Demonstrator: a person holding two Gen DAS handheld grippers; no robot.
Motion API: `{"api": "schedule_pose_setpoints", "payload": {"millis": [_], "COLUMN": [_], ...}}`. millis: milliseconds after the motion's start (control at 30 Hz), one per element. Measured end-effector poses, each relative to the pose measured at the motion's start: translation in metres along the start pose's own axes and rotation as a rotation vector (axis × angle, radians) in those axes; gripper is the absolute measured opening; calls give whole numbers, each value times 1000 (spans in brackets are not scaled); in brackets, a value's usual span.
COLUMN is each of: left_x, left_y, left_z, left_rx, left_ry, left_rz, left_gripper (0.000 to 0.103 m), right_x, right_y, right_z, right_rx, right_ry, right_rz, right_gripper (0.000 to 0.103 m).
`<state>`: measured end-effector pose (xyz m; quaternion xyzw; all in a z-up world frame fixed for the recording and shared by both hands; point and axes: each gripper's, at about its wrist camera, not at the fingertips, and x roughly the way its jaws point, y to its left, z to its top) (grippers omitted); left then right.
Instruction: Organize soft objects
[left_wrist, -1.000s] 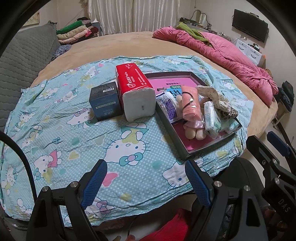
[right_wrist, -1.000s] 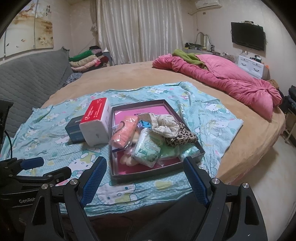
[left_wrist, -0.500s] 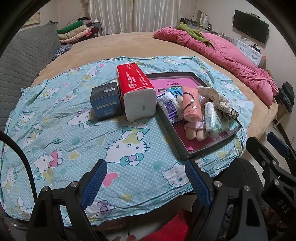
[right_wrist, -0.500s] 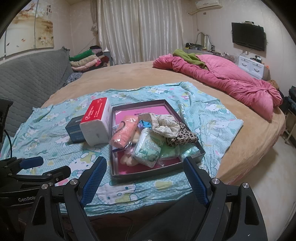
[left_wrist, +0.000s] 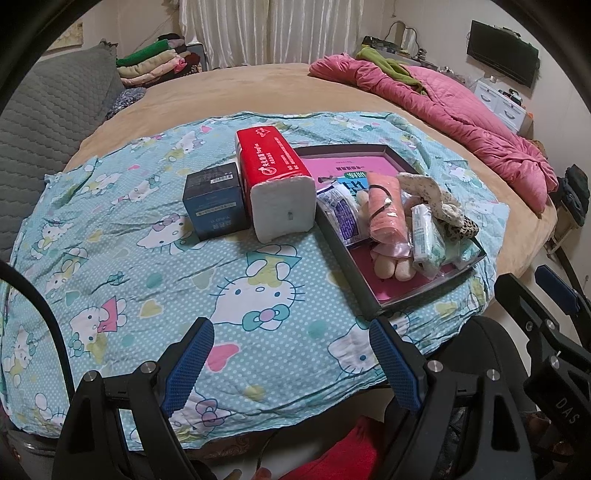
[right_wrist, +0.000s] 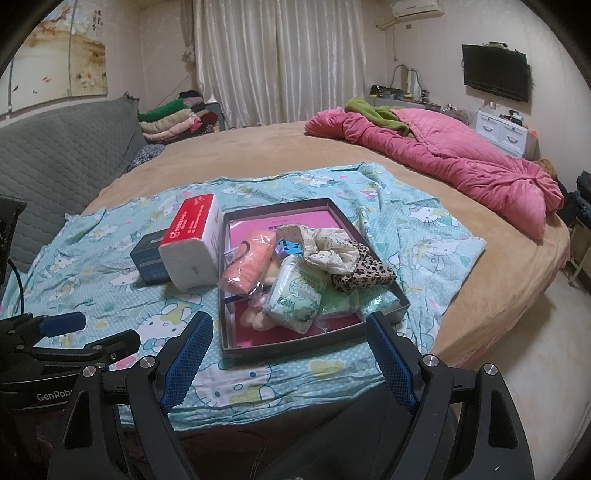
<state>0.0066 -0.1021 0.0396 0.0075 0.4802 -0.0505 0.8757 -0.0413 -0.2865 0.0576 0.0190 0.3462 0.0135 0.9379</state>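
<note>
1. Left wrist view: my left gripper (left_wrist: 291, 363) sits at the bottom of the frame, jaws spread wide and holding nothing, over the cartoon-cat sheet (left_wrist: 122, 236). The soft things lie heaped in the dark tray (left_wrist: 345, 266) at centre right: a pink bagged roll (left_wrist: 384, 210), a white tissue pack (left_wrist: 424, 236) and a cream scrunchie (left_wrist: 424, 188). I judge them all light and squashy; the plastic wraps look slippery, so I would pinch across the middle of a bundle, not a loose film edge.
2. Same view, surroundings: a red tissue brick (left_wrist: 277, 184) stands touching the tray's left wall, with a dark blue box (left_wrist: 216, 205) just beside it. Both stand between my left gripper and the heap.
3. Right wrist view: my right gripper (right_wrist: 286, 360) is low in the frame, jaws equally wide apart and empty, pointing at the tray's near rim (right_wrist: 291, 345). A green-printed tissue pack (right_wrist: 295, 295) lies nearest, a leopard-print piece (right_wrist: 362, 275) right of it, partly under the scrunchie (right_wrist: 325, 245).
4. That pile overlaps, so lifting one piece may drag another. The left gripper's body (right_wrist: 55, 332) shows at the lower left, well apart.
</note>
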Motion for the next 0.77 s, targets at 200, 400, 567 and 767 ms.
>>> {"api": "schedule_pose_setpoints", "payload": {"millis": [200, 400, 567, 767], "left_x": [-1, -1, 1, 5], "left_y": [1, 1, 2, 2], "left_z": [0, 0, 1, -2], "left_rx": [-2, -4, -3, -3], "left_ry": [-2, -3, 0, 9], "left_rz": [1, 3, 1, -11], "left_gripper": [86, 86, 86, 86], "right_x": [-1, -1, -1, 0], "right_y": [-1, -1, -2, -2], "right_z": [0, 0, 1, 2], "right_rx": [2, 5, 14, 13], "right_ry": [2, 4, 7, 9], "right_rz": [0, -1, 1, 4], "right_gripper": [85, 85, 85, 85]}}
